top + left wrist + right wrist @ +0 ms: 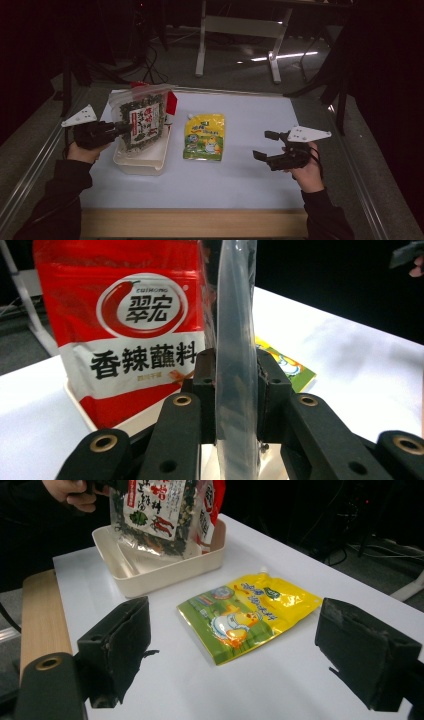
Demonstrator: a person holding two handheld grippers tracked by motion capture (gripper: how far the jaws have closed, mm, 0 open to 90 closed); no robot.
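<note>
The left gripper [121, 129] pinches a clear seaweed bag [142, 120] over the cream tray [142, 165], its own view revealing a red seasoning pouch [125, 330] behind, while the right gripper [240, 665] gapes before a yellow pouch [247, 612] on the white counter [250, 170].

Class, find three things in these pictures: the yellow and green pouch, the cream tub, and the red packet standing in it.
yellow and green pouch [247, 615], right gripper view, on its printed front.
cream tub [142, 165], high view, on its near wall.
red packet [135, 325], left gripper view, on its white label.
</note>
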